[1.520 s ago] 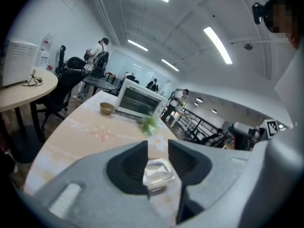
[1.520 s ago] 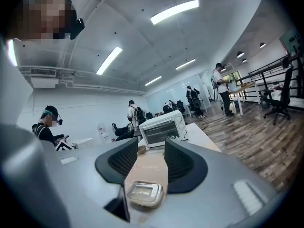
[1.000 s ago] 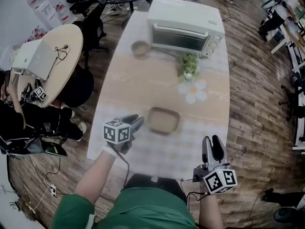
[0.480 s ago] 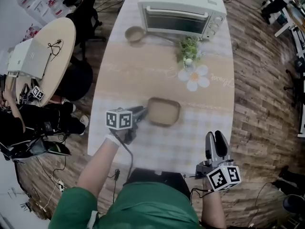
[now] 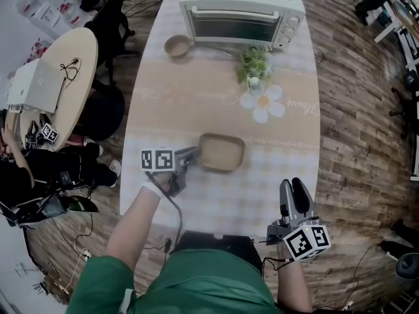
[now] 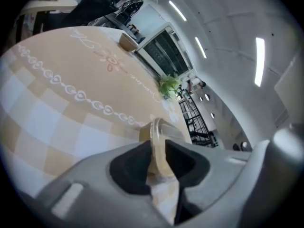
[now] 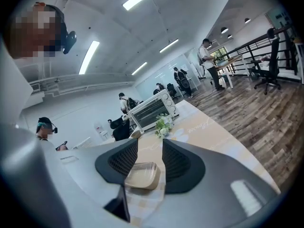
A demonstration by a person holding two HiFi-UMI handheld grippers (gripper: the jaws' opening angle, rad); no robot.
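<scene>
— Head view first: where does the tray (image 5: pixel 222 152) lie?
— About the middle of the bench (image 5: pixel 190 103), on the checked cloth, well short of the toaster oven (image 5: pixel 241 12) at the far end.
— And the left gripper (image 5: pixel 188 157)?
— At the tray's left rim. The left gripper view shows its fingers (image 6: pixel 129 167) clenched on that rim, which runs between them.
— The right gripper (image 5: pixel 293 190)?
— By the bench's near edge, well apart from the tray, fingers released, gripping nothing.
</scene>
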